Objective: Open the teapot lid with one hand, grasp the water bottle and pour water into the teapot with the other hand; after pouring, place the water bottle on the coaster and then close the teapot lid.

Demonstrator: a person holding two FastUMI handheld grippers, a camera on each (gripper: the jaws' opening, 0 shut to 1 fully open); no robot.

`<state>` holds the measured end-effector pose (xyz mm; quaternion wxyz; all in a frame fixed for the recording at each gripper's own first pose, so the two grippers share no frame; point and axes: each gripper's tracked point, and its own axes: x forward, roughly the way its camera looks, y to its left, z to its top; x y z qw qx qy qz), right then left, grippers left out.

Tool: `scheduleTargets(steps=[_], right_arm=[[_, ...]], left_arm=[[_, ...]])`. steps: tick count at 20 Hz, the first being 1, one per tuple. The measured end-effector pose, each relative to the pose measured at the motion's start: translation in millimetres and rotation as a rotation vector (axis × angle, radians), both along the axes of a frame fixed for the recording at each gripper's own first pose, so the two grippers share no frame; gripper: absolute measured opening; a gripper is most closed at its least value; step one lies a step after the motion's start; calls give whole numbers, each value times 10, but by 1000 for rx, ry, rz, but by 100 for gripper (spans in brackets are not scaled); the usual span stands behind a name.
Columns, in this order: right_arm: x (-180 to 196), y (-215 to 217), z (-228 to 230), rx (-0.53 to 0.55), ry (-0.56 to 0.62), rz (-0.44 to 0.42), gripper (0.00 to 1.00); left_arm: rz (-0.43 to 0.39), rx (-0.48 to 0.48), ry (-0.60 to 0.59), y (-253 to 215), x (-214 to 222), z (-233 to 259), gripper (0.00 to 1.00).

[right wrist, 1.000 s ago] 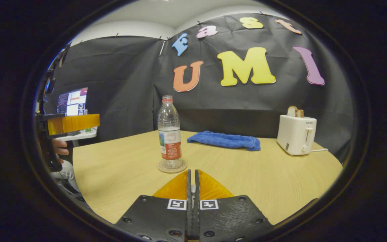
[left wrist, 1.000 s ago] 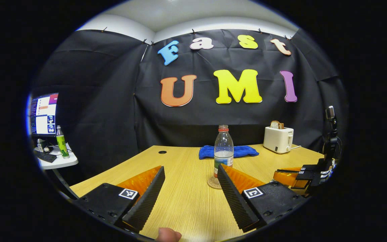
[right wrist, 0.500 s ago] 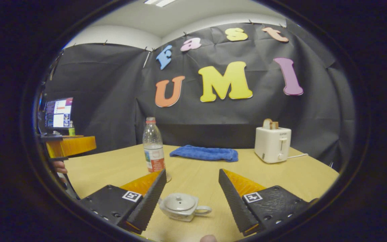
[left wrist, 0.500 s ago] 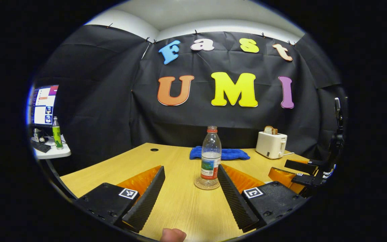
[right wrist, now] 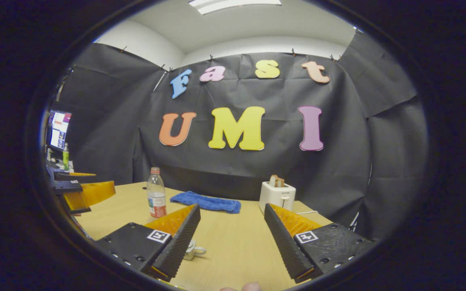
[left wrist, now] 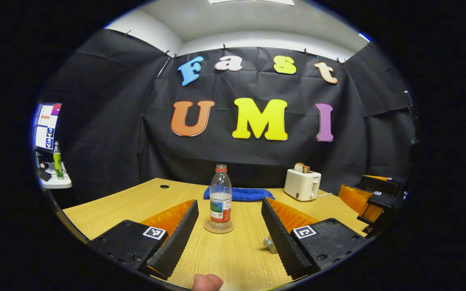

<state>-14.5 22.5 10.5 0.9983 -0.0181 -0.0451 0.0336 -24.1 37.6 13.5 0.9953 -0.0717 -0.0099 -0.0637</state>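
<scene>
Left tongs (left wrist: 229, 226) gape wide, low in the left gripper view, gripping nothing. Between their fingers, farther back at centre frame, the bottle (left wrist: 220, 199) stands upright on the coaster (left wrist: 219, 226) on the desk (left wrist: 233, 258). A sliver of the teapot (left wrist: 268, 243) peeks beside the right finger. In the right gripper view the right tongs (right wrist: 231, 236) are spread apart too, empty, the teapot (right wrist: 192, 250) half hidden behind the left finger at lower centre. Bottle (right wrist: 156, 193) at left of centre, towel (right wrist: 206, 202) and toaster (right wrist: 277, 195) beyond.
</scene>
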Motion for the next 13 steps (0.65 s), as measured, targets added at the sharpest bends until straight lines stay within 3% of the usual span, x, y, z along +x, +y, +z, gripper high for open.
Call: scheduleTargets(steps=[3,7,13], right_arm=[[-175,-121,63,-2,-10,-42,96],[-311,-249,192,4,-28,-85,95],[-330,-167,219,-5,-31,-79,95]], left_arm=[[0,65,-39,-43,-66,102,98],[-14,83,-38,-126,-141,109,98],[41,130,-52,0,-140,146,98]])
